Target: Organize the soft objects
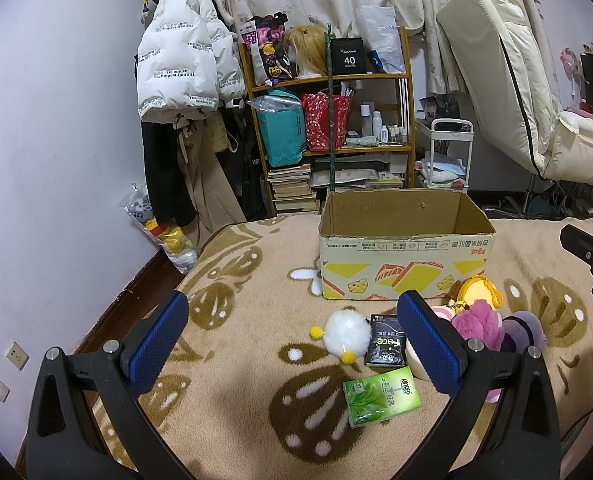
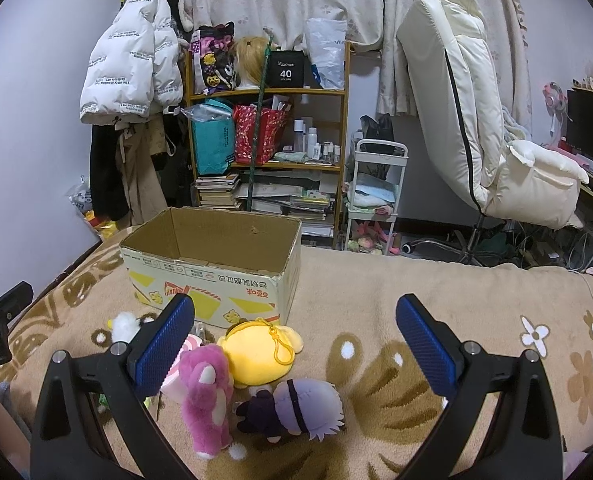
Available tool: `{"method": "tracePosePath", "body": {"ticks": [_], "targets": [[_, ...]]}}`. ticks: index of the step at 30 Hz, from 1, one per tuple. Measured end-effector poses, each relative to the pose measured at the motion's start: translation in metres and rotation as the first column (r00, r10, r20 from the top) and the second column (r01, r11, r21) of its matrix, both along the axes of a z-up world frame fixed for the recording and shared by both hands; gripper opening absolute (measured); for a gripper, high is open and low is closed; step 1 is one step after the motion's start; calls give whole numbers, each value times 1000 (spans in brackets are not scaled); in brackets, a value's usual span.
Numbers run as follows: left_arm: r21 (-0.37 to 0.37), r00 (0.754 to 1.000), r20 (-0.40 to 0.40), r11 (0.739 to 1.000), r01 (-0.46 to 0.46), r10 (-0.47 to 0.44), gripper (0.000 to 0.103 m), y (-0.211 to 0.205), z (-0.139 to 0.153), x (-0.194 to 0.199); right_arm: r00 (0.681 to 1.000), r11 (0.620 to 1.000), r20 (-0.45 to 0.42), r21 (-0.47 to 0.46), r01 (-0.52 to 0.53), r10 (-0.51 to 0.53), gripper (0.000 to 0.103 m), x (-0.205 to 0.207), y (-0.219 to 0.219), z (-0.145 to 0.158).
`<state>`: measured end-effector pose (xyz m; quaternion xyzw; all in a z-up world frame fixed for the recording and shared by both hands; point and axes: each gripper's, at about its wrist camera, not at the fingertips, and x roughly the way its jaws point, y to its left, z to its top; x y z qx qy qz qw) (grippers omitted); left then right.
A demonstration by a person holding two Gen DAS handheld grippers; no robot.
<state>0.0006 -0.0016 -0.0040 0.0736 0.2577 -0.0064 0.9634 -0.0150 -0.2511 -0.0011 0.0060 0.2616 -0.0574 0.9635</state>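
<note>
I see both tools spread wide and empty: my left hand-held gripper [image 1: 292, 338] above the blanket [image 1: 236, 360], my right hand-held gripper [image 2: 294, 338] over the toys. The pink plush [image 2: 206, 392] lies lengthwise toward me, just beside the yellow plush [image 2: 256, 354] and the purple doll [image 2: 296, 404], which lies crosswise. The cardboard box [image 2: 212, 276] stands open behind them.

a patterned blanket [image 2: 416, 304] bears a cardboard box [image 2: 216, 280] (open-topped) and plush toys [image 2: 256, 352].
</note>
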Motion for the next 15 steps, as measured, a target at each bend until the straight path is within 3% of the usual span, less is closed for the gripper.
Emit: {"method": "tracePosePath", "body": {"ticks": [15], "targets": [[4,1000,4,1000,0,0,103,1,1,-3,1000,1000,-3,2,1,-1,103,-1,-3,3]]}}
